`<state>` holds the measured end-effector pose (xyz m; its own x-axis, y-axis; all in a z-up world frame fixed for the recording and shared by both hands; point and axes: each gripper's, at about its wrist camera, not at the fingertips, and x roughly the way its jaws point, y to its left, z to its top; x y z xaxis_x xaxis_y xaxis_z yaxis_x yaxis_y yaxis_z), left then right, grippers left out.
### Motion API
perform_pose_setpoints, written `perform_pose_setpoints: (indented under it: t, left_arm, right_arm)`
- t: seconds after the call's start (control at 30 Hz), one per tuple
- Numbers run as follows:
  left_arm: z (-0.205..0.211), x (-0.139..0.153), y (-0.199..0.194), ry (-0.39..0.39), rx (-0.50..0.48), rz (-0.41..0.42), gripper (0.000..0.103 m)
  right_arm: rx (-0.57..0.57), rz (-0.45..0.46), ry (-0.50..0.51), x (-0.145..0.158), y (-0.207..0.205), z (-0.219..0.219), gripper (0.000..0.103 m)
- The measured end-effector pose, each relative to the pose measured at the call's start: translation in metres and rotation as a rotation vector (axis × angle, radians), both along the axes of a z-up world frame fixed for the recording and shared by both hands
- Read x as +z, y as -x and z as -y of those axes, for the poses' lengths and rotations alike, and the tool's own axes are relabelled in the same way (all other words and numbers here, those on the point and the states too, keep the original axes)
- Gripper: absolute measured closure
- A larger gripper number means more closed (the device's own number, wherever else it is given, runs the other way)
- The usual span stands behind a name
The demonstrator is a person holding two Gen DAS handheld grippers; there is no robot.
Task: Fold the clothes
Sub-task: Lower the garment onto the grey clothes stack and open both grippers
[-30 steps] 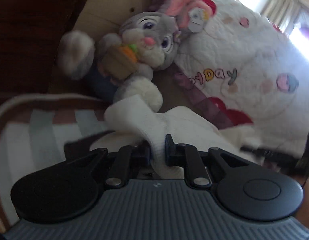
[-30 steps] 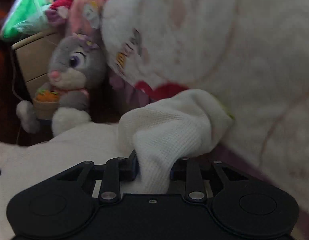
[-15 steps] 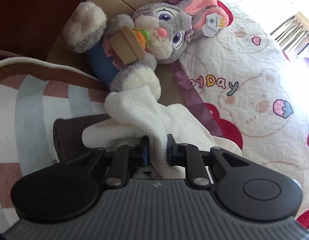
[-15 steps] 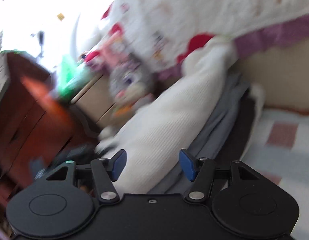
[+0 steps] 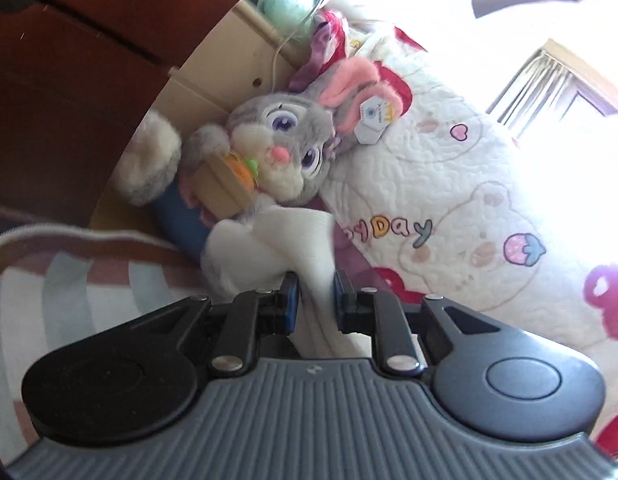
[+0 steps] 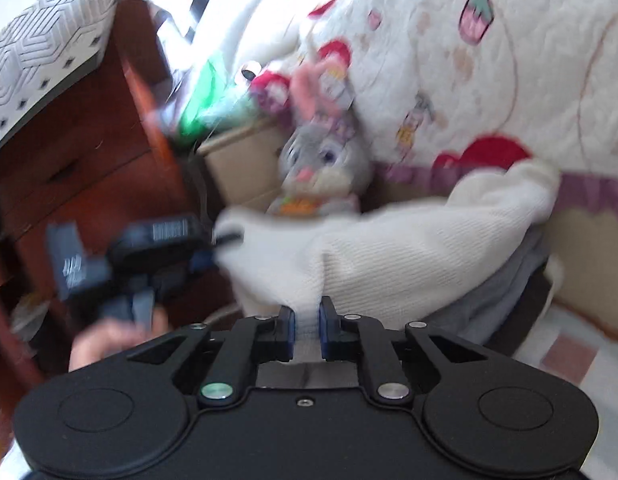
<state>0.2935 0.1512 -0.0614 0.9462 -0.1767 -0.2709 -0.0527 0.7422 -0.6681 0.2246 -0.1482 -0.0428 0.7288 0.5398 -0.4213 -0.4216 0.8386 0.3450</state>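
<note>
Grey plush rabbit [image 5: 277, 152] lying against a white printed quilt [image 5: 449, 184]; dark red wooden cabinet [image 6: 89, 168] behind; possibly a green bag [image 6: 205, 92], blurred.

We see daylight blowing out the window [image 5: 557, 92] toward two o'clock; the right wrist view smears with motion blur, edges bowed.

Left tongs [image 5: 312, 294] clamped, right tongs [image 6: 306, 326] just closed tight, left hand [image 6: 109, 340] gripping handle

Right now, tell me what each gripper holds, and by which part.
Both hold the white knit garment. The left gripper pinches a bunched fold at one end; the right gripper, having just closed, clamps its near edge.
</note>
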Motion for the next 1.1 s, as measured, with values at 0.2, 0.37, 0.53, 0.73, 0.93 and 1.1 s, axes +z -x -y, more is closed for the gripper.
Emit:
perform_pose_setpoints:
  t: [0.2, 0.37, 0.53, 0.73, 0.93, 1.1]
  left_arm:
    - [-0.002, -0.011, -0.005, -0.188, 0.170, -0.220, 0.086]
    - [0.010, 0.023, 0.021, -0.241, 0.110, -0.046, 0.086]
    - [0.053, 0.043, 0.018, -0.274, -0.168, 0.026, 0.083]
    - [0.086, 0.015, -0.008, -0.315, -0.309, -0.086, 0.083]
    - [0.070, 0.003, -0.004, -0.361, -0.304, -0.107, 0.083]
    - [0.074, 0.001, -0.007, -0.387, -0.326, -0.118, 0.084]
  right_arm:
    - [0.002, -0.134, -0.144, -0.033, -0.002, 0.030, 0.052]
    - [-0.186, -0.118, -0.330, -0.030, -0.015, 0.092, 0.030]
    - [-0.336, -0.226, -0.384, -0.041, -0.096, 0.143, 0.029]
    - [-0.313, -0.326, -0.660, -0.070, -0.178, 0.174, 0.029]
    - [-0.148, -0.032, -0.042, -0.018, -0.217, 0.126, 0.084]
    - [-0.399, -0.097, 0.139, -0.035, -0.232, 0.129, 0.032]
